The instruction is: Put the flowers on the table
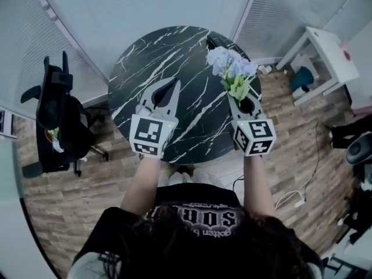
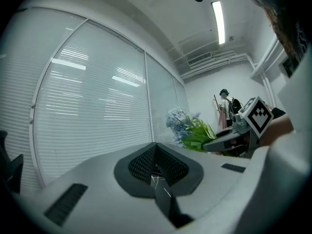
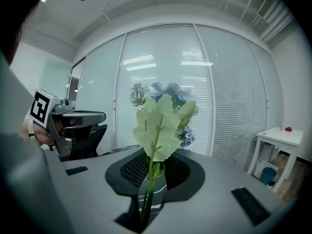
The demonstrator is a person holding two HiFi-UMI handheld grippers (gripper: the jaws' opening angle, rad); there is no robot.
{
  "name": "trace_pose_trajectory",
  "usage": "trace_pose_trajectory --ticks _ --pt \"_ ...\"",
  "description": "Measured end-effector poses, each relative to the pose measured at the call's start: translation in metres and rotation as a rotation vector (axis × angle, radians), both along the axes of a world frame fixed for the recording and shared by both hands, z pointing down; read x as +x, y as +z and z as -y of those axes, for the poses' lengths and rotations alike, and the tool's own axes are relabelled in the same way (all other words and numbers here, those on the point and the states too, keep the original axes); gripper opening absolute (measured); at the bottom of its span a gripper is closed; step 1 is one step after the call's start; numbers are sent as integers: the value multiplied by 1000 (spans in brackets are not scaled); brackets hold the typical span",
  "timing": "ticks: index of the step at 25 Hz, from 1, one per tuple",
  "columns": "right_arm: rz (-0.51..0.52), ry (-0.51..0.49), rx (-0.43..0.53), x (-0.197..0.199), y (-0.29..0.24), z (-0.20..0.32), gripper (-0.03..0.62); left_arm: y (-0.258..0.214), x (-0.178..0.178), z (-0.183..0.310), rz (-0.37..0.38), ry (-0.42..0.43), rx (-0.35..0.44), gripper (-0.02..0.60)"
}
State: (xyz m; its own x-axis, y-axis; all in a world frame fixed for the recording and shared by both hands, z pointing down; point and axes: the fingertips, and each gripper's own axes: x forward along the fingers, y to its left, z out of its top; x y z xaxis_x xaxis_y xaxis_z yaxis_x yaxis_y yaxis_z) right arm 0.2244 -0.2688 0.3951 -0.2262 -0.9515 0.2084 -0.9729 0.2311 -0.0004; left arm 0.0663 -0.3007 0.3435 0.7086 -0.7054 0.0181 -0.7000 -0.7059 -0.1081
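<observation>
My right claw (image 1: 244,100), right of centre frame: jaws nearly closed, pinching the green stems of the flowers (image 1: 231,65), whose pale blue heads stand upright above it. My left claw (image 1: 176,85), left of centre: jaws together, nothing held. Both sit over the round black marble table (image 1: 157,51). Farther up: window blinds (image 1: 145,4).

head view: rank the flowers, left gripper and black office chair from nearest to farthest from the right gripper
1. flowers: stems clamped in the right gripper itself.
2. left gripper: alongside, to its left.
3. black office chair: on the floor, far left.
</observation>
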Motion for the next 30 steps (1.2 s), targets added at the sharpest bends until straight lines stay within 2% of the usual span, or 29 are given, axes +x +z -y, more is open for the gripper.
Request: trace_pose_trajectory --ticks 6,12,30 --pt "-4 -2 -19 1 9 20 81 11 -2 20 4 -3 -18 3" --pt "-6 -35 -27 12 11 46 81 14 13 39 24 -14 -20 3" --pt "32 -214 -67 37 37 142 81 23 21 94 55 -238 -35 3"
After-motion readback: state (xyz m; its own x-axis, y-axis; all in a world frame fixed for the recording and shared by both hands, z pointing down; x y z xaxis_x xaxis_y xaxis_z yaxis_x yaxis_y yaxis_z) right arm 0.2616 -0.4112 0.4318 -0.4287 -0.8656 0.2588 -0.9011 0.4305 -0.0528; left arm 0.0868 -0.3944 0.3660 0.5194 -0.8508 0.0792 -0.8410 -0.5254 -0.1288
